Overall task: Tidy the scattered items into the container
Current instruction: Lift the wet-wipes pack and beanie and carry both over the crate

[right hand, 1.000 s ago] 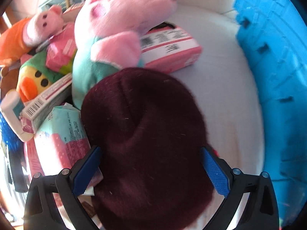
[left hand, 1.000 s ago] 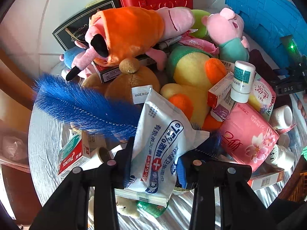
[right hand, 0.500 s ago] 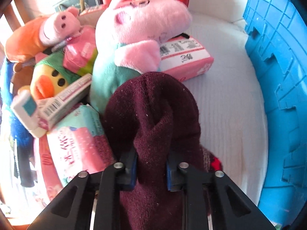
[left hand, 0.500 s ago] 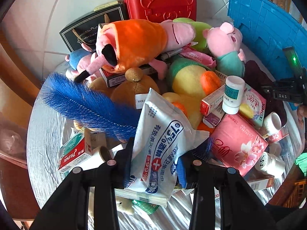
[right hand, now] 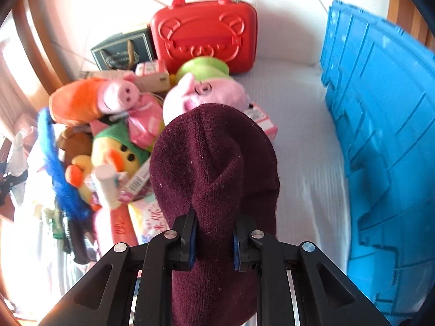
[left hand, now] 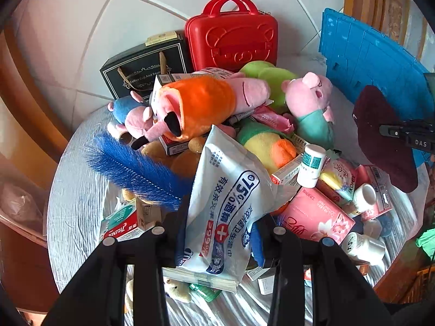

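Right gripper: 2 blue pads pinched tight on a fold of the maroon knit hat, hat bunched between them, lifted clear of the white cloth. Left gripper: jaws narrowed onto the white wipes pack, pack upright and tilted between the pads. Just behind the pack, a blue bristle brush, an orange pig plush, a yellow duck plush, a white bottle. Pink pig plush directly behind the hat. Farther back, red case beside a black gift box. Blue container along the right edge, possibly tipped on its side; interior not visible.
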